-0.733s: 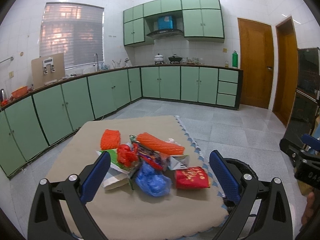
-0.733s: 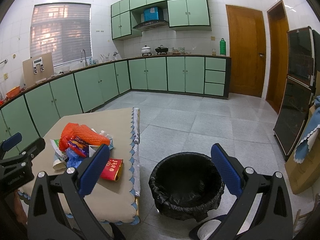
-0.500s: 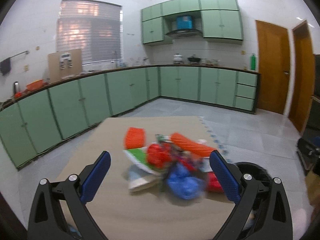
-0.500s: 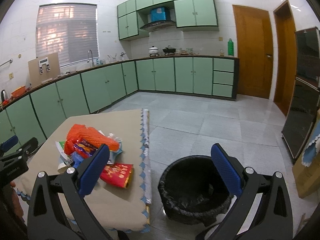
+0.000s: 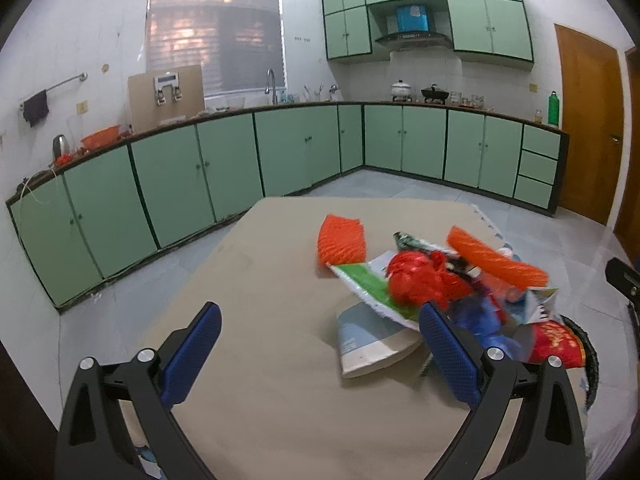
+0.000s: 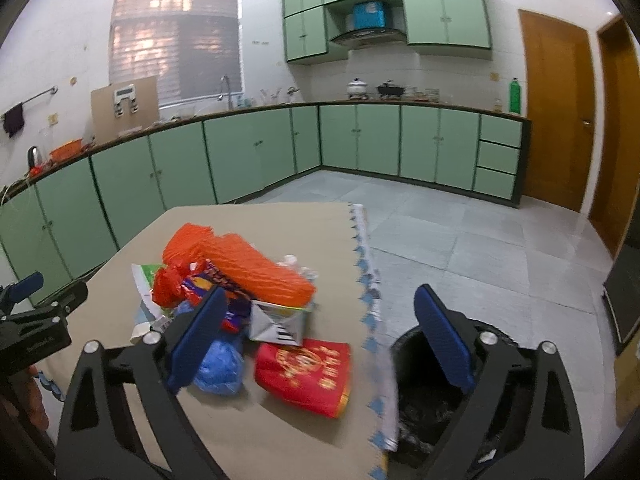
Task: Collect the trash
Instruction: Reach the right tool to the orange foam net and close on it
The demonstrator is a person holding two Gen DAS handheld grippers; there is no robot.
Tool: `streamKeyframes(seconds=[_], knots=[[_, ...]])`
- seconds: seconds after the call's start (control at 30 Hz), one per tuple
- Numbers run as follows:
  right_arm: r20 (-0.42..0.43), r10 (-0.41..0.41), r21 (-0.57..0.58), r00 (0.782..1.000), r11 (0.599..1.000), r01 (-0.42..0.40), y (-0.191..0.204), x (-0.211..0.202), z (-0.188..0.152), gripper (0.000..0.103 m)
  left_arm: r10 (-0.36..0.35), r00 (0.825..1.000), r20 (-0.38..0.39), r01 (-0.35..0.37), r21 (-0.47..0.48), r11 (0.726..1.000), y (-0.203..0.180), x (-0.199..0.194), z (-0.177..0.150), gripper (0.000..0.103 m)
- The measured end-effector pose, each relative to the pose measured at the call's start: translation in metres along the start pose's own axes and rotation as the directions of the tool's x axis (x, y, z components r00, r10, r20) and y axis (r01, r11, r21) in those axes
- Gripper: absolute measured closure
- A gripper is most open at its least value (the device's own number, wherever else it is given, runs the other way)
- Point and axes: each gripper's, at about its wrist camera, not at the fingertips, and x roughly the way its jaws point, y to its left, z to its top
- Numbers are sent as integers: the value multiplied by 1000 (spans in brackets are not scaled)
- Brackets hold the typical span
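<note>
A pile of trash lies on a beige-covered table (image 5: pixel 256 280): orange foam nets (image 5: pixel 342 240) (image 6: pixel 256 268), a red plastic bag (image 5: pixel 416 280), a blue bag (image 6: pixel 220 366), a red packet (image 6: pixel 308 372) and a pale paper pack (image 5: pixel 368 340). My left gripper (image 5: pixel 320 354) is open and empty, over the table just left of the pile. My right gripper (image 6: pixel 320 338) is open and empty, above the red packet at the table's right edge. A black-lined bin (image 6: pixel 424 392) stands on the floor right of the table.
Green cabinets (image 5: pixel 224 164) line the far walls under a counter with a sink and pots. Wooden doors (image 6: pixel 556 128) are at the right. Grey tiled floor (image 6: pixel 460 232) lies beyond the table. A dark cabinet (image 6: pixel 624 288) stands at the far right.
Both grippers have swung left. The pile now sits right of the left gripper's centre. The right gripper has moved from above the bin to over the table's right edge. Jaws unchanged.
</note>
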Motion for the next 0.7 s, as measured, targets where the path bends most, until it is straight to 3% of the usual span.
streamKeyframes(seconds=[0.37,0.7], knots=[[-74,70,-43,995,996,-74,22,66,14,27,-20,1000,-20,20,1,1000,2,34,6,6],[-171,99,-67,980,991,-112,26,108,8,31,-17,999,-30,17,2,1000,-4,51,12,6]])
